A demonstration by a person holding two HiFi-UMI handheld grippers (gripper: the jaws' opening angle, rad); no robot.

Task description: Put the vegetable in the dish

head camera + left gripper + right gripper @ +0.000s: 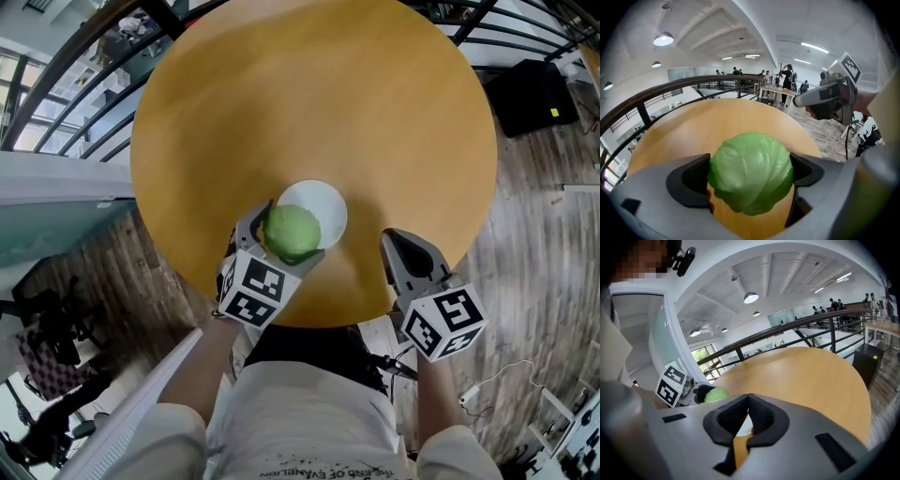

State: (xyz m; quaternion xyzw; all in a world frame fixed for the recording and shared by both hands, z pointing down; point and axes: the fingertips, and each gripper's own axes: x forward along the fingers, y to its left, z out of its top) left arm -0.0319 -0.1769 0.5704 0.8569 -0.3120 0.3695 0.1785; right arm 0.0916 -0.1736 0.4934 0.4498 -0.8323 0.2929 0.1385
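Observation:
A green cabbage (292, 232) is clamped between the jaws of my left gripper (281, 236), held over the near rim of a white dish (323, 208) on the round wooden table (309, 103). In the left gripper view the cabbage (751, 172) fills the gap between both dark pads, above the tabletop. My right gripper (405, 251) hovers at the table's near edge, right of the dish, with its jaws pressed together and nothing in them (747, 416). From the right gripper view the cabbage (714, 394) shows at the left.
The table (717, 122) carries only the dish. A dark metal railing (84, 56) curves behind it. A black box (534, 94) stands on the wooden floor at the right. The person's legs are at the bottom.

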